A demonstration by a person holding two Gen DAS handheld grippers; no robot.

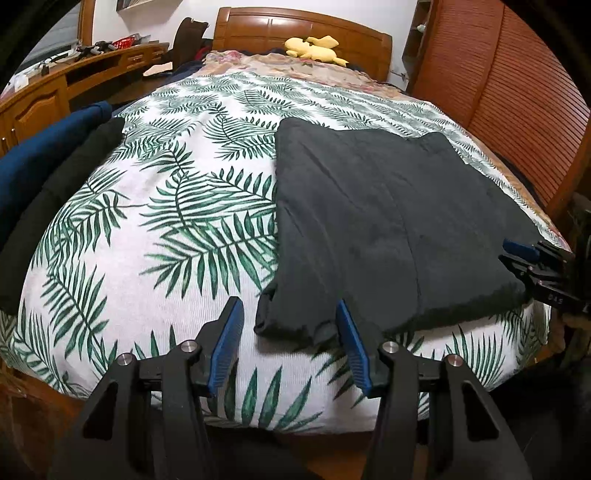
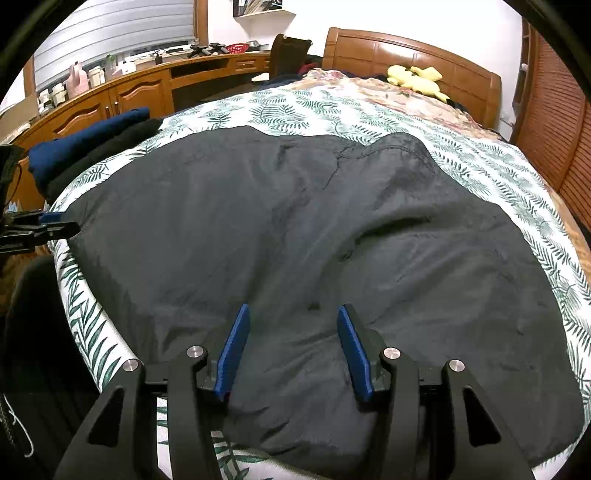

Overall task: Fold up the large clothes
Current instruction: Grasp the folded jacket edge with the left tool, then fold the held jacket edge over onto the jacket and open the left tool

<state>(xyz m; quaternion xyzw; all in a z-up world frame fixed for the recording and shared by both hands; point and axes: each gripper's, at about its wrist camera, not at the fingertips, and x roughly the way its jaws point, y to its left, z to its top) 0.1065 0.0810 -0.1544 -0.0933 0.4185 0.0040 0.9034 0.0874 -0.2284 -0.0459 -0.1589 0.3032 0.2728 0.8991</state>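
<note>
One dark grey garment [image 2: 295, 240] spread out, two folded clothes stacked [image 1: 55, 155], one yellow plush toy [image 1: 316, 48], one bed [image 1: 166, 229]

- big dark charcoal jacket [image 2: 295, 229], kinda quilted/soft looking, spread out flat on the leaf-print bed cover [image 1: 177, 206]
- near hem sits right by the foot edge, one bottom corner bunched up, collar end pointing at the headboard [image 1: 303, 29]

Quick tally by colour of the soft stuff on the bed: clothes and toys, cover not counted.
Dark grey garment, spread flat: 1
Navy folded garment: 1
Black folded garment: 1
Yellow plush toy: 1
Total: 4
</note>
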